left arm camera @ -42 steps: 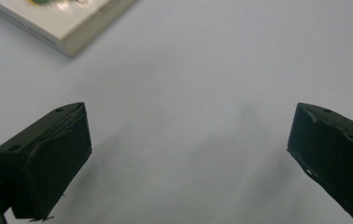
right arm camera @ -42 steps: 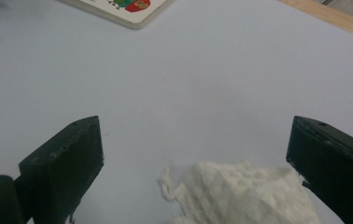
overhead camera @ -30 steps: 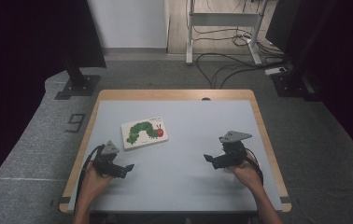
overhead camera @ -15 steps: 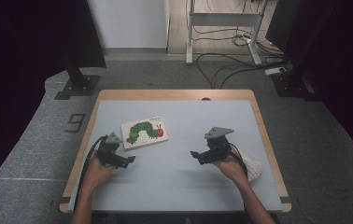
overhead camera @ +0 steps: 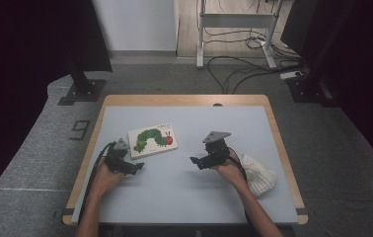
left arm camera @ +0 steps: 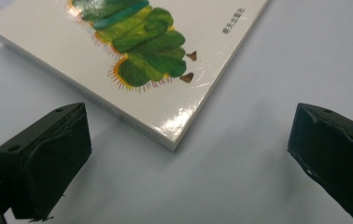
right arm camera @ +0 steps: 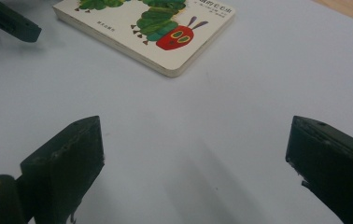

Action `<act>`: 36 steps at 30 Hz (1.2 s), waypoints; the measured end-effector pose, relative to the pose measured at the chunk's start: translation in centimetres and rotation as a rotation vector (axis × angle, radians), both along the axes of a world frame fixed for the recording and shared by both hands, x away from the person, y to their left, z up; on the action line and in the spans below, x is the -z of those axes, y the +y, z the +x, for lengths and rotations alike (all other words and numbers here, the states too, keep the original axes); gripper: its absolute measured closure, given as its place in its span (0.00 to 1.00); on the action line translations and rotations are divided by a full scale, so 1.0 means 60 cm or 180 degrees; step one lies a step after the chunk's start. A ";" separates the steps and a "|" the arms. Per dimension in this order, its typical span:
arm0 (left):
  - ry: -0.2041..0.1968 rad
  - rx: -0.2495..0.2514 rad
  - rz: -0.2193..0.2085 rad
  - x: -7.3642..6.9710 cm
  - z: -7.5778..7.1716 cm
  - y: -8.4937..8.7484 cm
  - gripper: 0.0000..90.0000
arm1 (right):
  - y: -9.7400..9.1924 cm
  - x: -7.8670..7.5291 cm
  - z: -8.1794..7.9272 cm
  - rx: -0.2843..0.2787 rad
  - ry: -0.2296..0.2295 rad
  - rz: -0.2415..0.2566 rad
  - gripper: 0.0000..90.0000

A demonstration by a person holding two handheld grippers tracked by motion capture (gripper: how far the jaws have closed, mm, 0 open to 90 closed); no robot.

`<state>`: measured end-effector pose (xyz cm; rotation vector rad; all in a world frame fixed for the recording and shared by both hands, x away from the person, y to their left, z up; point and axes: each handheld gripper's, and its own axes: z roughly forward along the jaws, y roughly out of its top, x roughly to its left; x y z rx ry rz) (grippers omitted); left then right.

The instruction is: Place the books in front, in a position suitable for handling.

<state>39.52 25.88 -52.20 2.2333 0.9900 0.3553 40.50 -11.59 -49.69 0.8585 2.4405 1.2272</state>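
A white board book (overhead camera: 153, 139) with a green caterpillar on its cover lies flat on the pale table (overhead camera: 184, 197), left of centre. My left gripper (overhead camera: 136, 167) rests just in front of the book's near-left corner, jaws wide open and empty. In the left gripper view the book (left arm camera: 132, 60) has its corner lying between and a little beyond the two jaws. My right gripper (overhead camera: 197, 161) hovers to the right of the book, open and empty, jaws pointing left toward it. The right gripper view has the book's (right arm camera: 146, 30) red-headed end some way ahead.
A white knitted cloth (overhead camera: 259, 176) lies on the table beside the right hand. The table has a wooden rim (overhead camera: 184, 100). Cables and stand legs (overhead camera: 234, 54) sit on the floor beyond the far edge. In the right gripper view a jaw of the left gripper (right arm camera: 9, 21) shows at top left.
Both hands have moved forward and inward toward the book. The right gripper travelled left and away from the table's right edge, uncovering the white cloth. The left gripper has closed in on the book's corner.
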 end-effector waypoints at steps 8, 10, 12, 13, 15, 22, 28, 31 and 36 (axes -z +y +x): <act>0.0041 0.0049 0.0059 0.007 0.000 -0.013 0.00 | 0.031 0.016 0.023 -0.0124 0.0041 -0.0024 0.04; 0.0061 0.0047 0.0083 0.006 0.001 -0.014 0.00 | 0.040 0.021 0.029 -0.0152 0.0058 -0.0042 0.04; 0.0095 0.0035 0.0140 0.003 0.002 -0.018 0.00 | 0.049 0.027 0.036 -0.0199 0.0074 -0.0059 0.04; 0.0100 0.0030 0.0155 0.003 0.002 -0.019 0.00 | 0.053 0.029 0.039 -0.0216 0.0084 -0.0069 0.04; 0.0116 0.0051 0.0169 0.002 0.003 -0.024 0.00 | 0.061 0.033 0.045 -0.0239 0.0099 -0.0073 0.04; 0.0105 0.0108 0.0135 0.004 0.002 -0.041 0.00 | 0.086 0.046 0.071 -0.0309 0.0150 -0.0098 0.04; 0.0099 0.0085 0.0111 0.004 0.002 -0.042 0.00 | 0.105 0.060 0.093 -0.0399 0.0330 -0.0118 0.03; 0.0113 0.0073 0.0065 0.004 0.003 -0.040 0.00 | 0.115 0.058 0.099 -0.0465 0.0346 -0.0003 0.04; 0.0132 0.0058 0.0001 0.004 0.005 -0.037 0.00 | 0.132 0.060 0.104 -0.0542 0.0330 -0.0127 0.03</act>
